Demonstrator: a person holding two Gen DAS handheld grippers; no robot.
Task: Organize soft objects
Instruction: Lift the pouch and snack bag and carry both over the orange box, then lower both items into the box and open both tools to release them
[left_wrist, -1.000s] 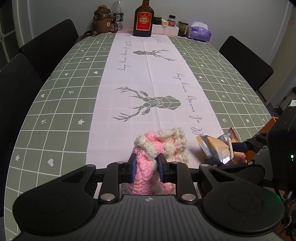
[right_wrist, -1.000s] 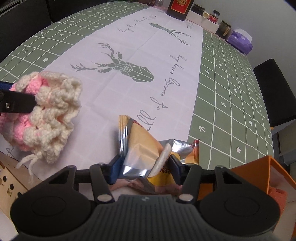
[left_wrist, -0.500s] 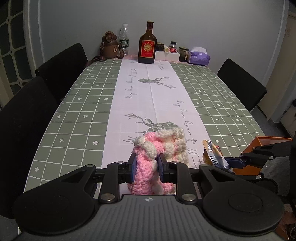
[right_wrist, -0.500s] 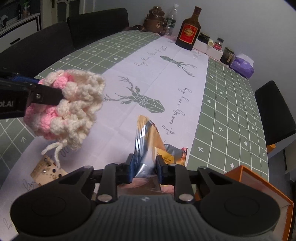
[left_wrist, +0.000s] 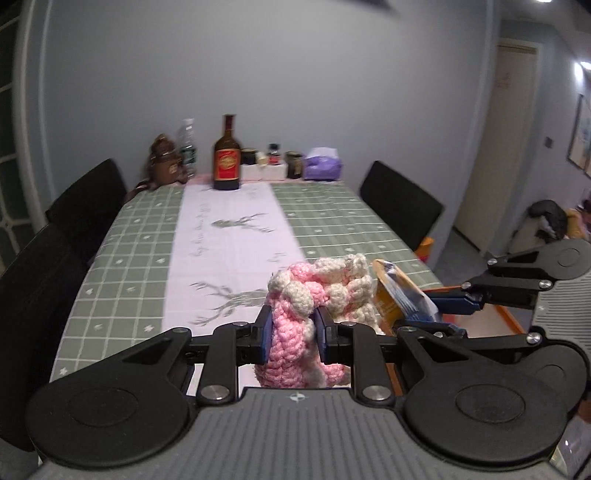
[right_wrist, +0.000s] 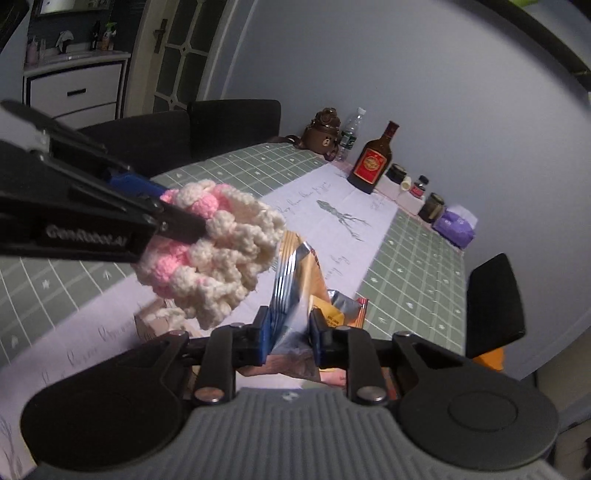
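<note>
A long surface (left_wrist: 122, 258) is wearing a green checked cloth with a white deer-print runner (left_wrist: 229, 236) lying down its middle. At its far end are standing a brown bottle (left_wrist: 226, 158), a clear water bottle (left_wrist: 187, 147), a bear-shaped container (left_wrist: 162, 162), small jars (left_wrist: 293, 164) and a purple tissue pack (left_wrist: 322, 168).

Crochet piece (left_wrist: 295, 325): raised off the table (left_wrist: 147, 258), now airborne in left gripper (left_wrist: 293, 328). Snack bag (right_wrist: 295, 291): lifted likewise; right gripper (right_wrist: 290, 334) closed on it.

Two bottles (left_wrist: 226, 159); three chairs (left_wrist: 400, 208); one pouch (left_wrist: 317, 295).
</note>
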